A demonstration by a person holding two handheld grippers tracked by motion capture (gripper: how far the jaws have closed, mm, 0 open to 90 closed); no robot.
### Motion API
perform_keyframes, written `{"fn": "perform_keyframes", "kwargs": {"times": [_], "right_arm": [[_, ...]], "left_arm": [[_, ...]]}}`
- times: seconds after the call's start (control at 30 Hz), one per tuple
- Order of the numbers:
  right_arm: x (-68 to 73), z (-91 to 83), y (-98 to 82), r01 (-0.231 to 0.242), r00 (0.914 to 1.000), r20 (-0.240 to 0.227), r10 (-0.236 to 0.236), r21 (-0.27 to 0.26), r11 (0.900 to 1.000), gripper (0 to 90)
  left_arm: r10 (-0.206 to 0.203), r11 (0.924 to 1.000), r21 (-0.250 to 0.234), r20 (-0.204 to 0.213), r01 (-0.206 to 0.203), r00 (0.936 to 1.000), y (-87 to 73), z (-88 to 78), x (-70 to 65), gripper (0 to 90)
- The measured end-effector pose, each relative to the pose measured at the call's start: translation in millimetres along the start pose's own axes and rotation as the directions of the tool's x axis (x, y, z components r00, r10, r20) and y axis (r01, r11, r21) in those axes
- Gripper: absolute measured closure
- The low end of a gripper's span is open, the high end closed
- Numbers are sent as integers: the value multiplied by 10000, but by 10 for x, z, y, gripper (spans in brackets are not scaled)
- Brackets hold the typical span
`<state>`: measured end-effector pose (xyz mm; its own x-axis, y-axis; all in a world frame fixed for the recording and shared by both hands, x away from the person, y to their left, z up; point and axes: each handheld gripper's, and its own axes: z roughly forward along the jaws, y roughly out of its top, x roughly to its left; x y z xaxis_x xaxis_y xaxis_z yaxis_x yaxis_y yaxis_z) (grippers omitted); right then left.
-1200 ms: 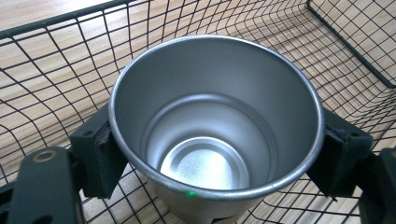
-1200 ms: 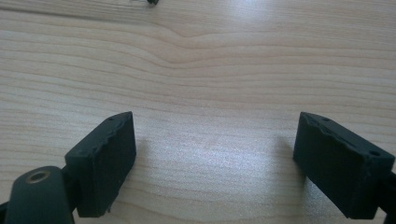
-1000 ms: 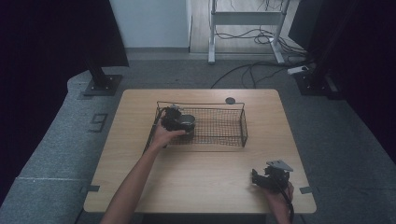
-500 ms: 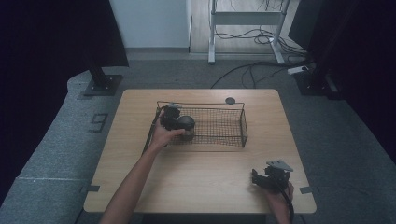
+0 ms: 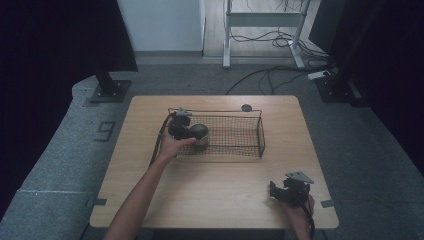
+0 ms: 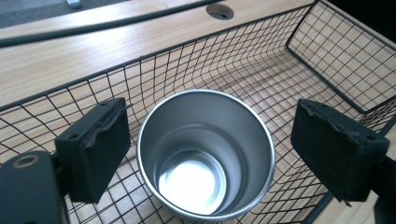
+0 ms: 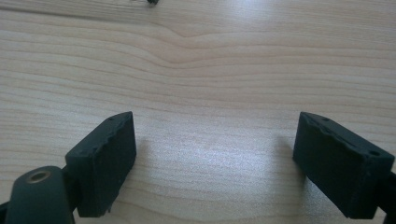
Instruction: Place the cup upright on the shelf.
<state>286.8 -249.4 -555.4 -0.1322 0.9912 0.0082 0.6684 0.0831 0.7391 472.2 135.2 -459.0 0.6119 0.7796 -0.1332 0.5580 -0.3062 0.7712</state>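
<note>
left tongs [image 6: 205, 149] wide, astride round steel cup [image 6: 205, 154], apparently untouched | right tongs [image 7: 215, 158] wide, empty

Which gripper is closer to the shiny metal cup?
Left. The left gripper has its open fingers either side of the metal cup in the wire basket. The right gripper sits far off, near the table's front edge.

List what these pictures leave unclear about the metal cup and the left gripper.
- Metal cup: near rim cut off by the left gripper view's bottom edge.
- Cup's outer wall: hidden in the high view behind the left gripper.
- Cup's resting point on the wire basket: cannot tell.
</note>
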Motion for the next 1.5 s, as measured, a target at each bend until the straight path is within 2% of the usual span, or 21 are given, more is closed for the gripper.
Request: {"fn": "perform_keyframes", "kwargs": {"times": [0.47,0.73,0.93,1.03,1.37,1.5], "right_arm": [[0,0,0,1,10000,1,-1,1,10000,131],[0,-1,0,8,10000,3,-8,15,10000,131],[0,-1,1,0,10000,1,0,14,10000,130],[1,0,1,-22,10000,-1,22,9,10000,131],[1,-1,1,-21,10000,-2,21,13,10000,130],[0,1,3,-15,10000,-4,15,12,10000,130]], "left_arm": [[310,9975,-634,112,-303,9995,-7,-300,-44,134],[484,9909,-1276,383,-431,9981,-59,-569,-128,135],[639,9874,-1481,538,-554,9965,-187,-726,-205,135],[858,9862,-1453,403,-792,9955,-264,-792,-236,135],[486,9865,-1605,937,-331,9944,-618,-953,-209,137],[536,9877,-1512,903,-395,9945,-751,-994,-223,140]]}}
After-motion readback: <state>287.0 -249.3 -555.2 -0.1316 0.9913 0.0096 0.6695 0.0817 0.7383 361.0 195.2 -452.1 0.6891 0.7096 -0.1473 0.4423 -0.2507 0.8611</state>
